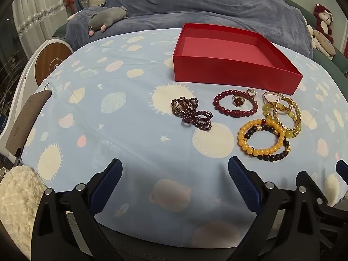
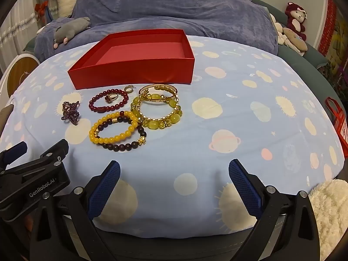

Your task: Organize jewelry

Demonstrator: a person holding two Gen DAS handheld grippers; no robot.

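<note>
An open red box (image 1: 237, 76) (image 2: 132, 72) stands empty at the back of the blue patterned cloth. In front of it lie a dark purple bead string (image 1: 191, 114) (image 2: 70, 112), a red bead bracelet (image 1: 219, 106) (image 2: 95, 106) with a ring (image 1: 237, 101) (image 2: 111, 97) inside it, a small hoop earring (image 1: 251, 92) (image 2: 129, 89), gold and yellow-green bangles (image 1: 282, 113) (image 2: 159, 108), and yellow and dark bead bracelets (image 1: 264, 141) (image 2: 117, 131). My left gripper (image 1: 175, 174) is open and empty near the front edge. My right gripper (image 2: 174, 174) is open and empty, to the right of the jewelry.
A blue-grey blanket (image 1: 195, 2) and a grey plush toy (image 1: 106, 19) lie behind the box. Stuffed animals (image 2: 295, 21) sit at the back right. A white fluffy fabric (image 2: 330, 213) is at the cloth's front corner. A red bag (image 2: 339, 121) stands at the right.
</note>
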